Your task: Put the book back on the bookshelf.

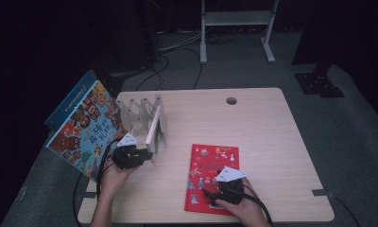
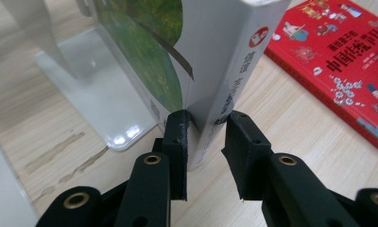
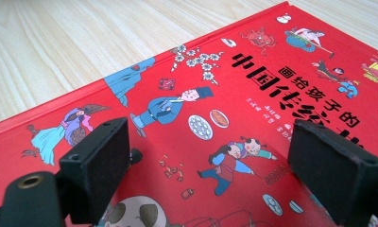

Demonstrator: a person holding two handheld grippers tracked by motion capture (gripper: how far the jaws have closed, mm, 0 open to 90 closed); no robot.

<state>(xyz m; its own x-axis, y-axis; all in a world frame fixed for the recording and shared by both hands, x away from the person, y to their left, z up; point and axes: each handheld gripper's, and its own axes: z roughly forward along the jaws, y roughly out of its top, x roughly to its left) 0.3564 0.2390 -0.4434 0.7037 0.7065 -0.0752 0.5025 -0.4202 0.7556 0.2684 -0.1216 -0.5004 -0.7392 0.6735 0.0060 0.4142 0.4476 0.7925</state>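
A white-spined book with a green cover [image 2: 225, 52] stands tilted in the clear divider rack [image 1: 130, 111] on the table's left. My left gripper [image 2: 206, 127] is shut on that book's lower corner, one pad on the cover and the other against the spine; from above the left gripper [image 1: 147, 153] sits at the rack's near end. A red picture book [image 1: 210, 163] lies flat near the table's front. My right gripper [image 1: 208, 196] hovers low over its near corner. Its jaws [image 3: 210, 151] stand wide open above the red cover [image 3: 253, 90], holding nothing.
A large colourful picture book [image 1: 85, 130] leans against the table's left edge, with a blue book behind it. The rack's glossy base plate [image 2: 97, 90] lies left of the held book. A cable hole [image 1: 231, 100] sits near the far edge.
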